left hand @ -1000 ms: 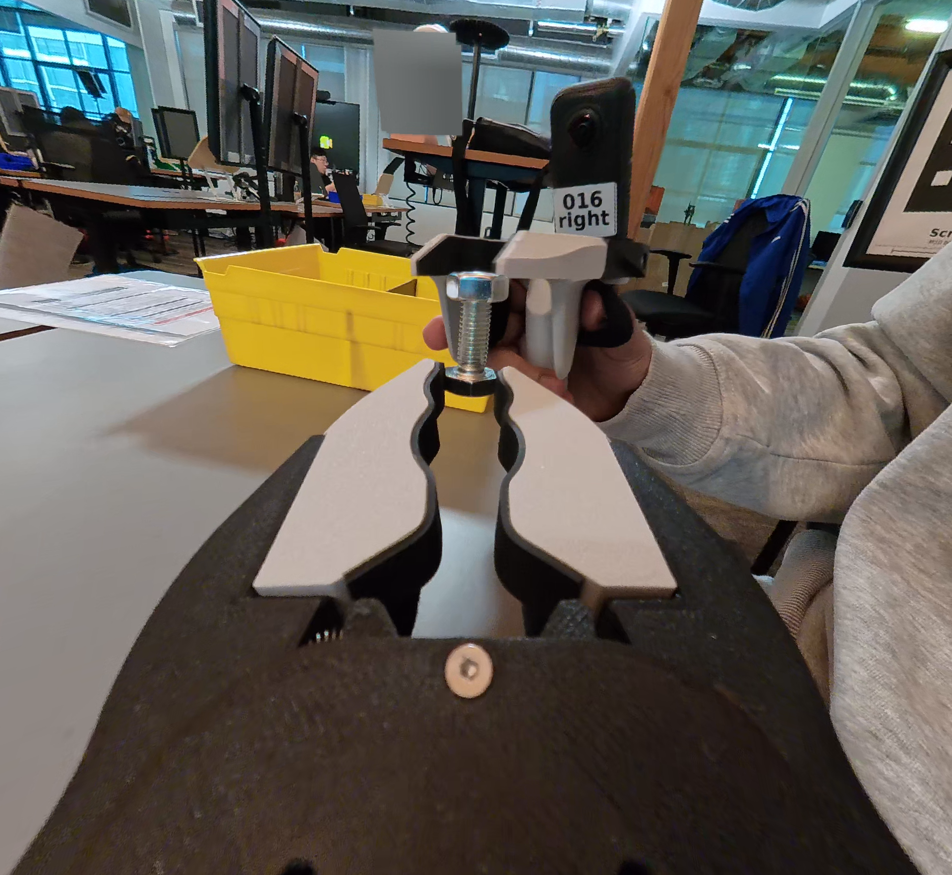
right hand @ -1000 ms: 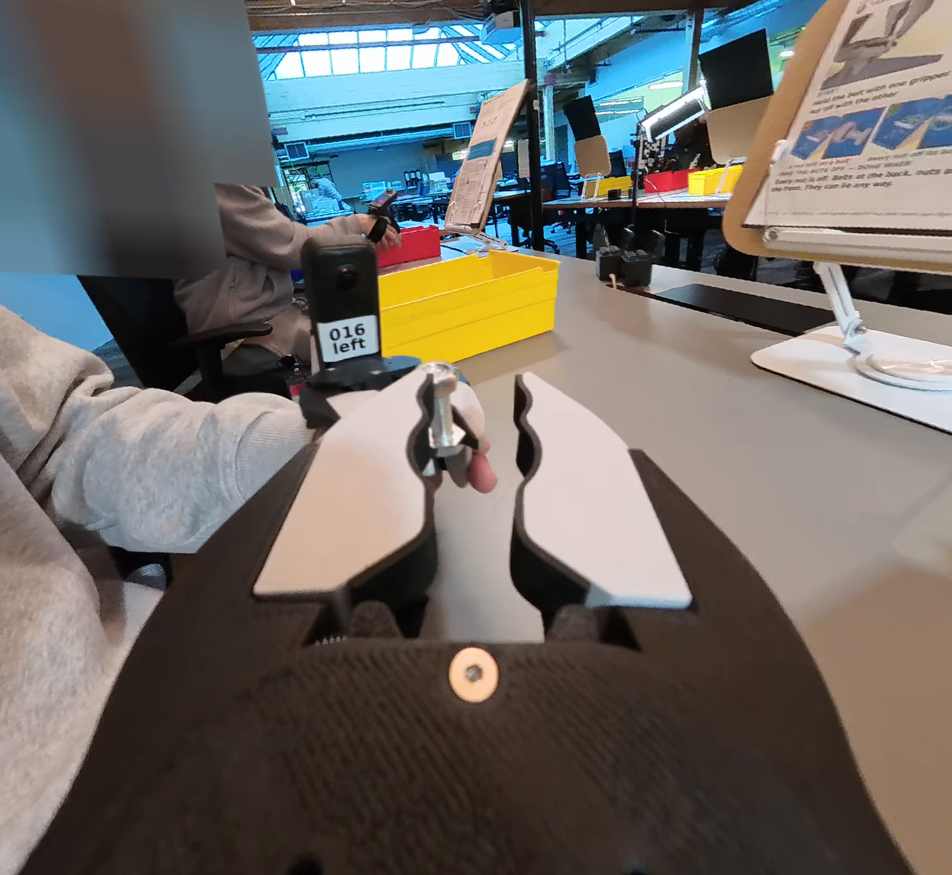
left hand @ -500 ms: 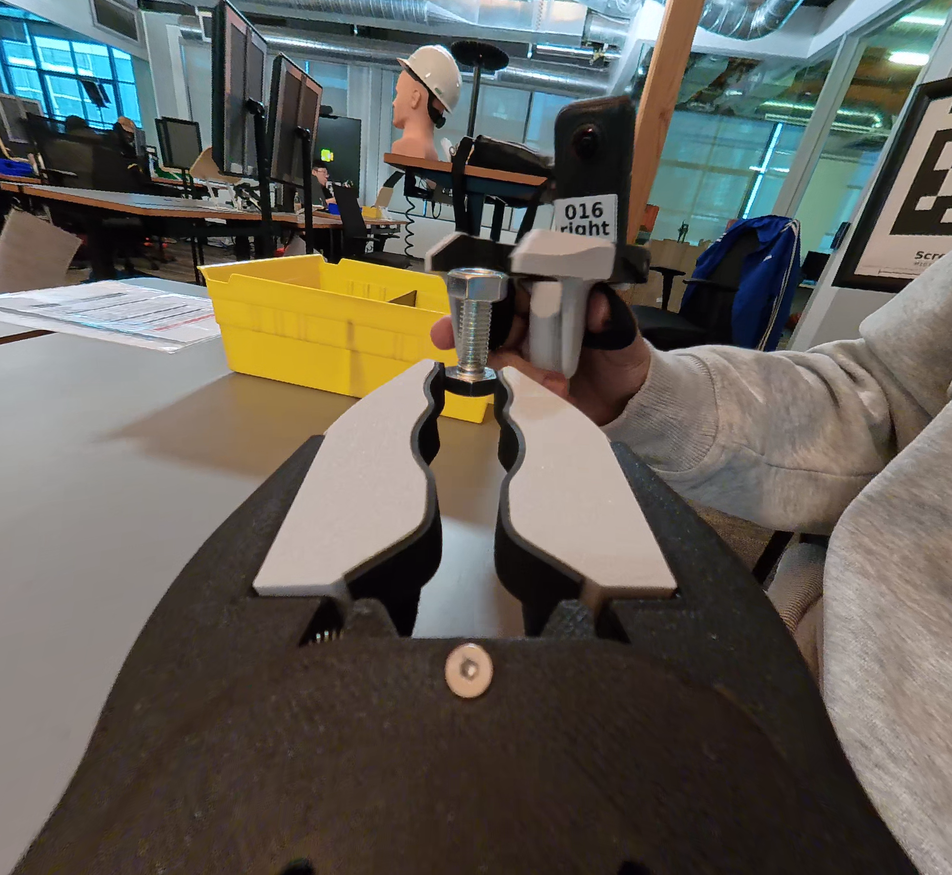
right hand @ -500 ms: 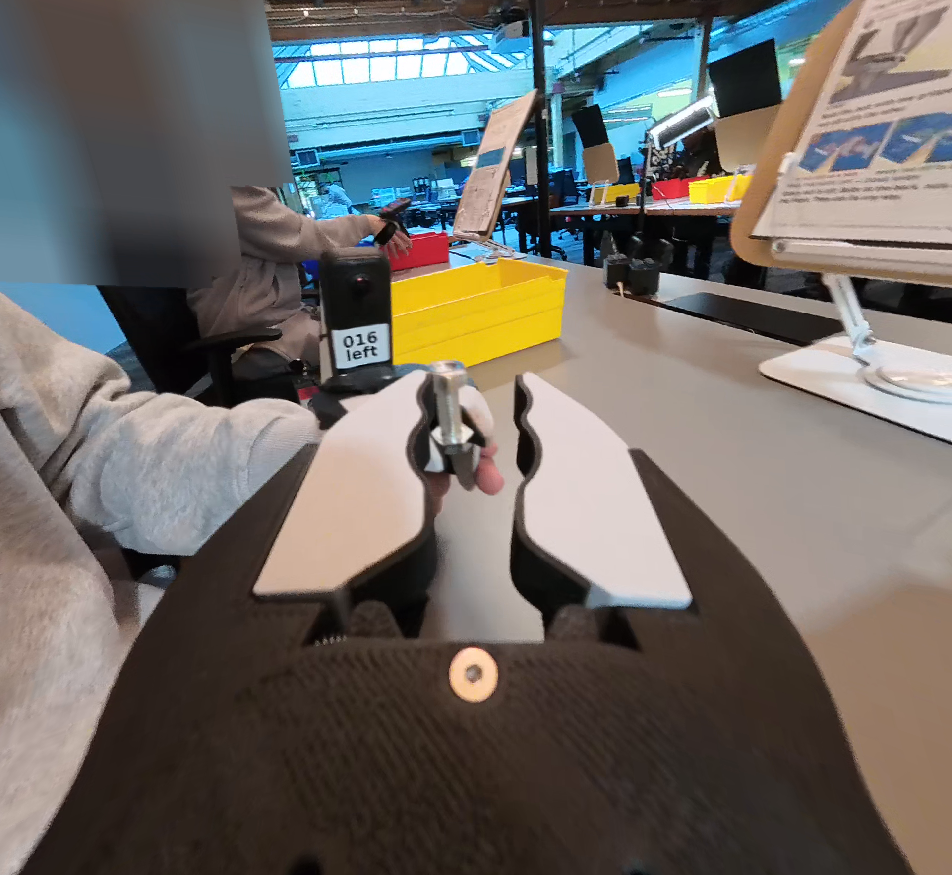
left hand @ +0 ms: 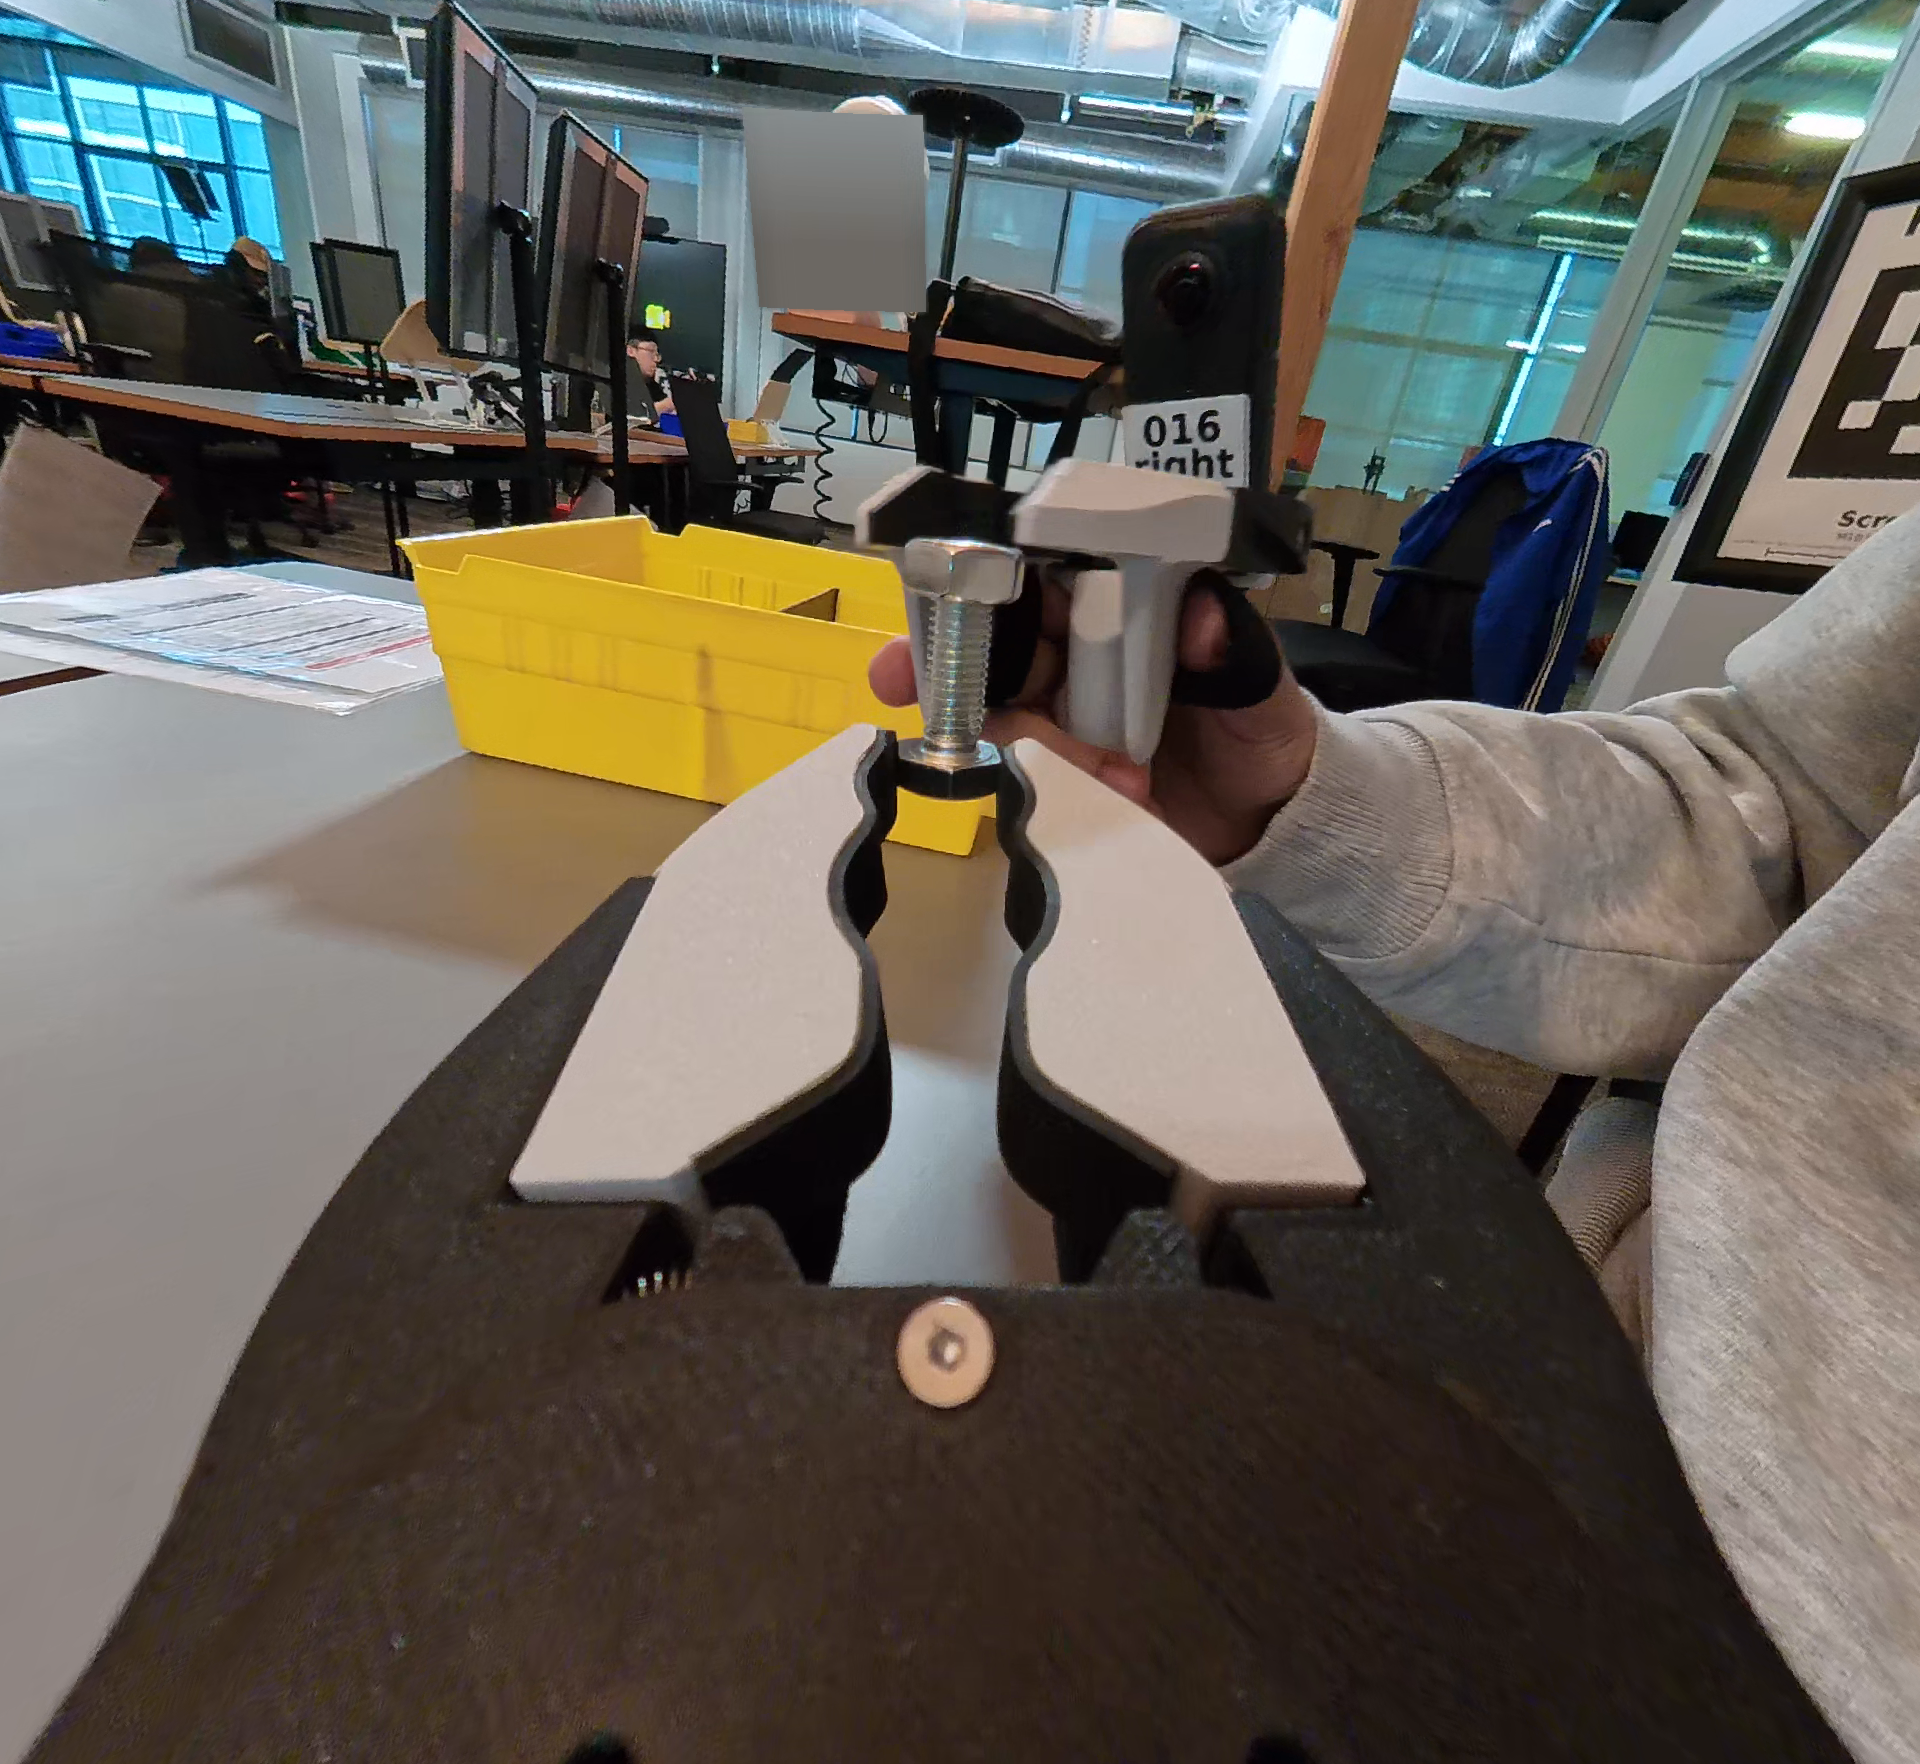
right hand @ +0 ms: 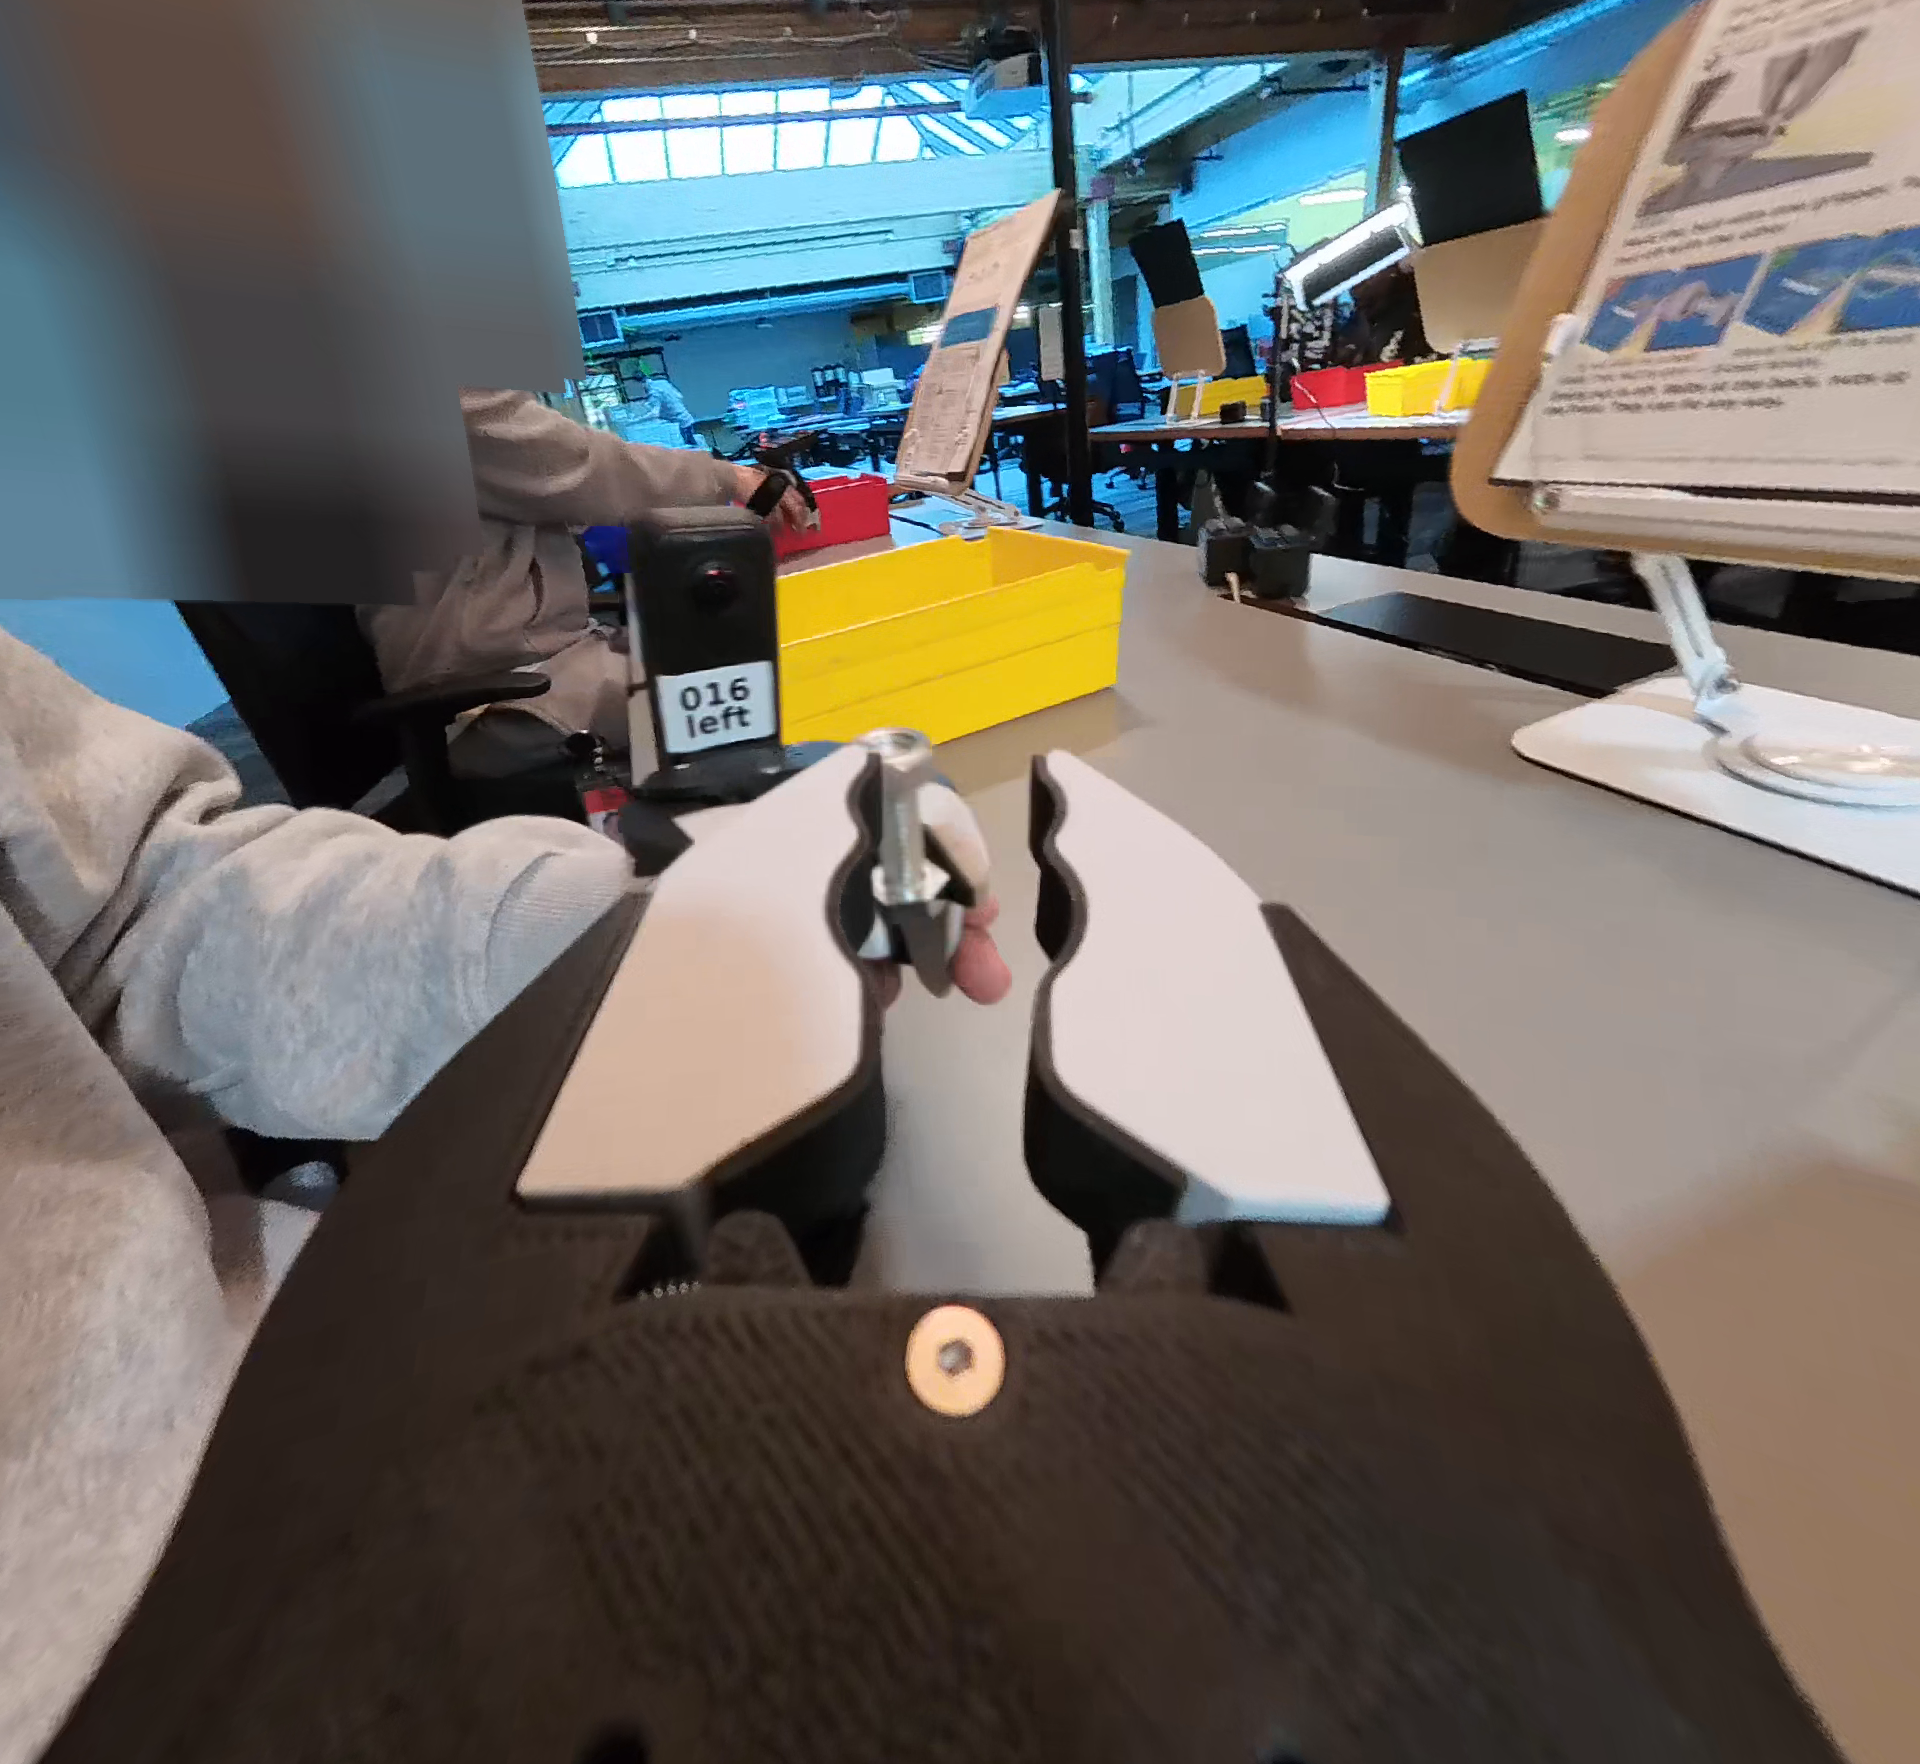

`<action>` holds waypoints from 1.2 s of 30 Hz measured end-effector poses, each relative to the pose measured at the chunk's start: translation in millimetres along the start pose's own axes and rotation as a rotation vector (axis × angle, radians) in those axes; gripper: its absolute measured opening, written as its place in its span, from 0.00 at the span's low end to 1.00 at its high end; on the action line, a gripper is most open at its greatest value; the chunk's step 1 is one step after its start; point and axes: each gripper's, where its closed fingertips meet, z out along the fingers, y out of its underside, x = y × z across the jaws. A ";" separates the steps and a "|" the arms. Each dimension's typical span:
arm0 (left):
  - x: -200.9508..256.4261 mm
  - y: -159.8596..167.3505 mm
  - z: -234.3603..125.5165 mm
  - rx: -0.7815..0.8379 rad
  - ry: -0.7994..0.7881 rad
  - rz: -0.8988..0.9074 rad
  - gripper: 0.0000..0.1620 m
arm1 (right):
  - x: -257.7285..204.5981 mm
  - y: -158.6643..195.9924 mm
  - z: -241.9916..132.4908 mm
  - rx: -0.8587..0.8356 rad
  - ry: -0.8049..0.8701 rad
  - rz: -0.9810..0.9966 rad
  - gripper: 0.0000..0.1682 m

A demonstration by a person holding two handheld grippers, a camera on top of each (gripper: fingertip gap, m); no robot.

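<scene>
The bolt (left hand: pixel 958 644) stands upright, long axis vertical, hex head on top, its lower end in a nut (left hand: pixel 948 767) pinched between the tips of the left gripper (left hand: pixel 943 771). The right gripper (right hand: pixel 951 867) has its fingers spread apart, closed on nothing, with the bolt (right hand: pixel 902 821) just beside its left finger (right hand: pixel 748 945) (contact cannot be told). Both are held above a grey table (left hand: pixel 260 893). A yellow bin (left hand: pixel 665 644) sits farther back; open tabletop lies to the left. An office room lies beyond.
</scene>
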 end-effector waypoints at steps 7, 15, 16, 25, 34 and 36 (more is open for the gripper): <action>0.5 0.3 0.2 -0.002 0.001 0.001 0.12 | -20.2 4.3 12.3 -0.010 -0.040 -0.042 0.16; 5.5 5.9 3.7 -0.032 0.016 0.018 0.12 | -24.9 12.1 16.7 -0.050 -0.053 -0.066 0.21; 6.2 6.4 4.1 -0.034 0.019 0.018 0.12 | -25.3 12.7 17.4 -0.055 -0.051 -0.072 0.21; 8.9 5.7 4.8 -0.030 0.028 0.020 0.12 | -15.7 13.9 14.2 -0.062 -0.012 -0.072 0.15; 1.3 -3.3 -0.4 0.016 0.006 -0.010 0.12 | 1.4 1.9 -1.5 0.010 -0.003 0.007 0.15; 2.2 -1.5 0.6 0.007 0.008 -0.005 0.12 | -4.2 -2.2 -0.4 0.027 -0.025 0.005 0.16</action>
